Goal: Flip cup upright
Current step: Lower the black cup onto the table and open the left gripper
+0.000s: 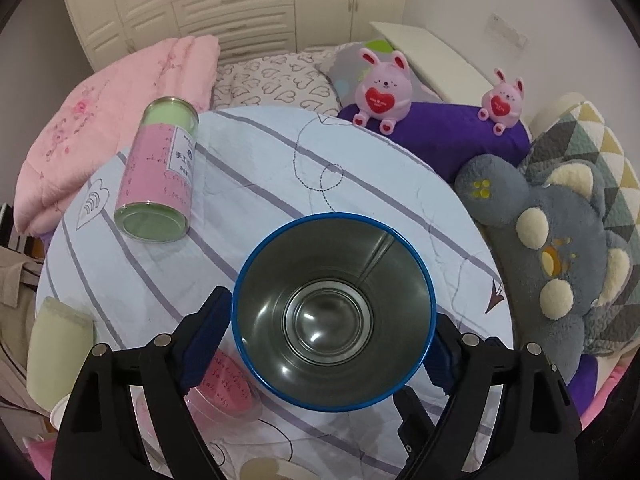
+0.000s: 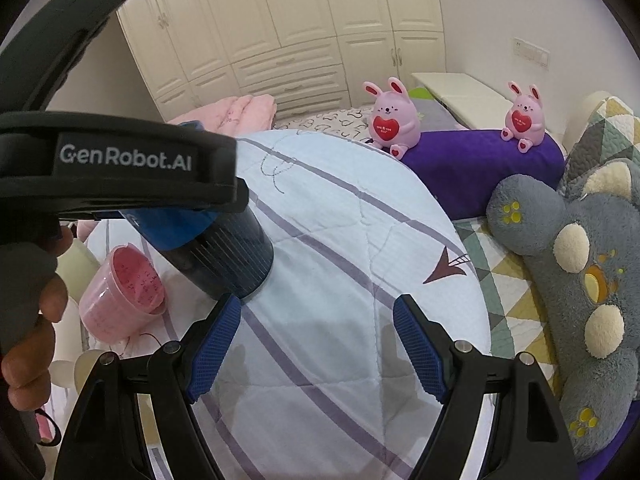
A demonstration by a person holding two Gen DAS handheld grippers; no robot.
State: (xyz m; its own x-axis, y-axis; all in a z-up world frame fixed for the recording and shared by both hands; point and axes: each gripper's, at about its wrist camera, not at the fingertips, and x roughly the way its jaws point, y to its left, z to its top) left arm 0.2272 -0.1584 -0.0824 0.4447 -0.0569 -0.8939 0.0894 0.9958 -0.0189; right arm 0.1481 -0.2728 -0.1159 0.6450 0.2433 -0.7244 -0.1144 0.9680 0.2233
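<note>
A blue cup with a shiny steel inside (image 1: 334, 316) fills the left wrist view, its open mouth facing the camera. My left gripper (image 1: 332, 344) is shut on it, one blue pad on each side of its wall. In the right wrist view the cup (image 2: 224, 252) shows from the side, tilted, dark ribbed base down near the quilt, held by the left gripper (image 2: 132, 168). My right gripper (image 2: 318, 344) is open and empty over the striped quilt (image 2: 340, 280), just right of the cup's base.
A pink and green canister (image 1: 158, 172) lies on the quilt at the far left. A pink plastic cup (image 2: 120, 292) lies on its side near the left gripper. Plush toys (image 2: 580, 280), a purple cushion (image 2: 480, 168) and a pink blanket (image 1: 100, 120) ring the quilt.
</note>
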